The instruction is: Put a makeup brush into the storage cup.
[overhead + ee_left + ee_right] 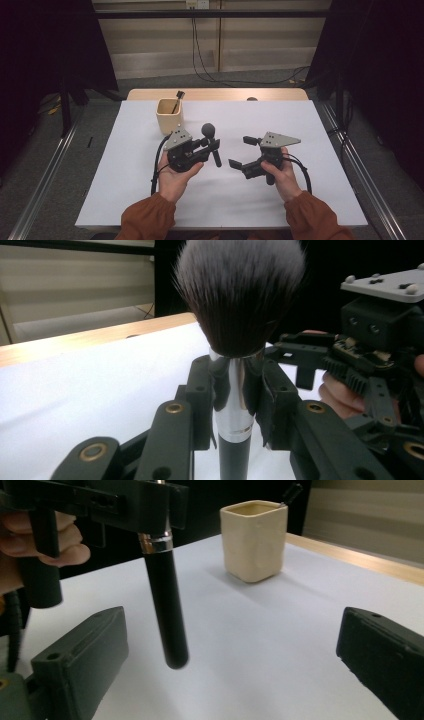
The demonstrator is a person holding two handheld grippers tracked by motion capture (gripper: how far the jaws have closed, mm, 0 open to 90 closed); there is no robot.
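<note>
Left tool (214, 148) clenched brush (235, 340) at ferrule, upright above desk (310, 150); right tool (240, 152) released, jaws wide apart. Advice: carry brush level to cup (169, 116), lower handle first.

High view looks down; both tool views, close and level, share the brush (239, 295).

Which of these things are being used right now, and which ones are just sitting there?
In use:
- big fluffy brush, held upright above the table
- left gripper, shut on its silver collar
- right gripper, jaws wide open, nothing between them

Just sitting there:
- cream cup on the white table
- thin brush standing in that cup
</note>
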